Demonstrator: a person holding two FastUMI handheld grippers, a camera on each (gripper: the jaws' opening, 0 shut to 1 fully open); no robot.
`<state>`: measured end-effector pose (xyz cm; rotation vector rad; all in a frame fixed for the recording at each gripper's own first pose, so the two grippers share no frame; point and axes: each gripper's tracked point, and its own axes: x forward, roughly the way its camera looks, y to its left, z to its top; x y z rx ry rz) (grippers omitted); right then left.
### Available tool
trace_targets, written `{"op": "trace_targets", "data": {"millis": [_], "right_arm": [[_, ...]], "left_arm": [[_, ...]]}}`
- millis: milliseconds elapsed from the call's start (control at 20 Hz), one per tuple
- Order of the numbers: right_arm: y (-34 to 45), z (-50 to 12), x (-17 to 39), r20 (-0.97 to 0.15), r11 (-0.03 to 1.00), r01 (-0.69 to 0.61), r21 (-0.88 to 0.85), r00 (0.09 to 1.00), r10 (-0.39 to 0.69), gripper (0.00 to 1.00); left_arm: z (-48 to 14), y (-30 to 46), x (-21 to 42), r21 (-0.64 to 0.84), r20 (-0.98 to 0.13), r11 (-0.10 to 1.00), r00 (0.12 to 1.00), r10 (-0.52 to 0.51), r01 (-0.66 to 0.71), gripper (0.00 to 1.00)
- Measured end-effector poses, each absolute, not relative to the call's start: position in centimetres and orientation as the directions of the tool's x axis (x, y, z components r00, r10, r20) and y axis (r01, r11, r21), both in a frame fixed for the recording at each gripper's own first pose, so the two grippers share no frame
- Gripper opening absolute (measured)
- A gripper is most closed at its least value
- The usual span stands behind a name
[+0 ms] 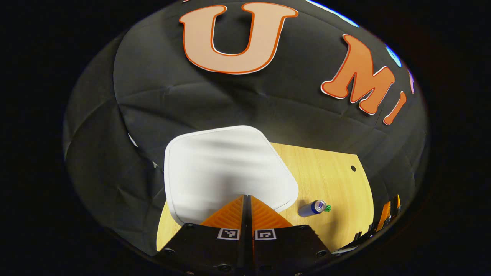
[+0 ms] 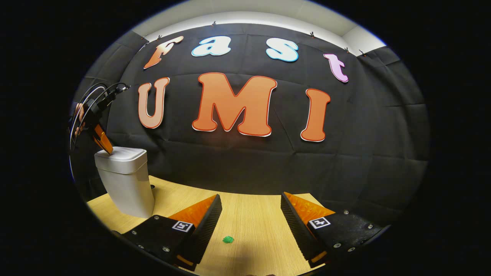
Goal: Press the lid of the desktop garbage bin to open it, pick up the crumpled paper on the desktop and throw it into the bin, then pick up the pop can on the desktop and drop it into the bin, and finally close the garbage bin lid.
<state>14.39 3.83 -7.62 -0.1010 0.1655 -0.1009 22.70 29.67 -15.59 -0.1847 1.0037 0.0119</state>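
Observation:
The white garbage bin (image 2: 124,180) stands at the table's left, its lid (image 1: 230,168) down. My left gripper (image 1: 247,196) is shut with nothing between its fingers, and its tips rest on the lid's near edge; it also shows from the side as the left gripper (image 2: 103,143) over the bin. A blue and silver pop can (image 1: 312,208) lies on its side to the right of the bin. A small green crumpled paper (image 1: 327,208) lies right beside it. My right gripper (image 2: 251,203) hangs open low over the table, the paper (image 2: 228,239) lying below and between its fingers.
The wooden table (image 2: 253,222) runs back to the black cloth wall. A small round hole (image 1: 353,168) sits near the table's far edge. A hand (image 2: 78,119) holds the left gripper, with cables looping above it.

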Motion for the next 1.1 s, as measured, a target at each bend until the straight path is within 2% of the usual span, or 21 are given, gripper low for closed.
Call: {"op": "trace_targets", "data": {"millis": [350,650,750,900,1100], "right_arm": [[3.5,-7.8,14.2,-0.163,0.991,0.086,-0.103,0.981,-0.102,0.94],[4.3,-7.7,14.1,-0.157,0.994,0.065,-0.091,0.984,-0.079,0.94],[4.3,-7.4,14.0,-0.152,0.993,0.06,-0.098,0.986,-0.074,0.94],[4.2,-7.2,13.9,-0.152,0.993,0.059,-0.1,0.986,-0.073,0.94],[4.2,-7.1,14.0,-0.151,0.994,0.055,-0.091,0.986,-0.069,0.94]], "left_arm": [[-16.0,29.9,22.7,-0.287,-0.857,0.949,0.478,-0.194,-0.129,0.01],[-15.6,29.8,22.3,-0.25,-0.87,0.963,0.46,-0.178,-0.099,0.0],[-13.8,30.8,23.6,-0.159,-0.827,0.984,0.555,-0.093,-0.073,0.01],[-8.2,32.1,25.8,-0.045,-0.674,0.995,0.738,0.036,-0.089,0.0],[-3.3,30.5,23.3,0.071,-0.483,0.994,0.869,0.106,-0.082,0.01]]}}
